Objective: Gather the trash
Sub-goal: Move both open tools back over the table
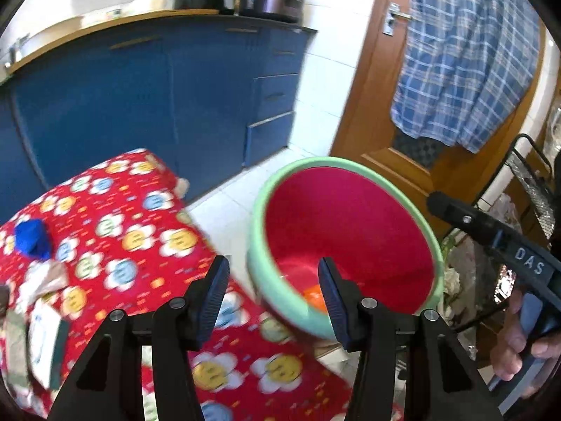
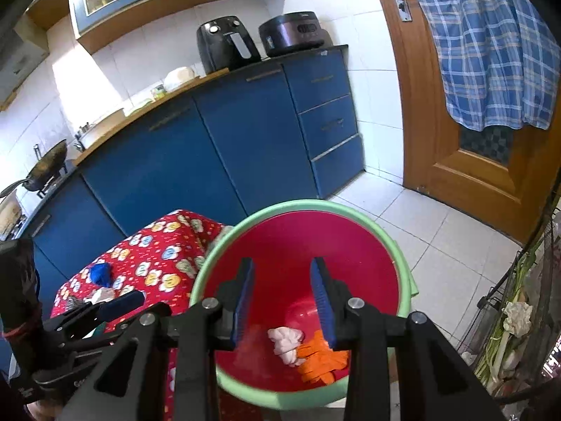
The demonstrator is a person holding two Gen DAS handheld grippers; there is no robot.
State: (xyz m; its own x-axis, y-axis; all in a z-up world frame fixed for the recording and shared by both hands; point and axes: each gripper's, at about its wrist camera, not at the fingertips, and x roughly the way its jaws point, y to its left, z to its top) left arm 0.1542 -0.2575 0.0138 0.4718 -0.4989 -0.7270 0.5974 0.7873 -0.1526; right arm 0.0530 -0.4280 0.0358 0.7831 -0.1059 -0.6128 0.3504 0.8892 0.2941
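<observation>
Basin [image 2: 403, 280] sits just off the table [image 2: 154, 245] edge as the drop target; a pale wad [image 2: 285, 345] and orange scrap [image 2: 320, 361] lie at its bottom. Right gripper [image 2: 282, 301] hangs above it, jaws wide, empty. Left gripper [image 1: 273, 301] also wide, empty, at the table edge. Blue wad [image 1: 31, 238] and paper scraps [image 1: 45, 280] remain on the cloth, likely next.

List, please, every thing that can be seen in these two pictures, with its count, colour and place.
basin: 1, red inside, green rim, right of table
trash in basin: 2, pale wad, orange scrap
table: 1, red flowered cloth
blue wad: 1, on table
paper scraps: several, pale, table's left
air fryer: 1, black, counter
cooker: 1, dark, counter
checked cloth: 1, blue, on door
left gripper: open
right gripper: open, above basin
</observation>
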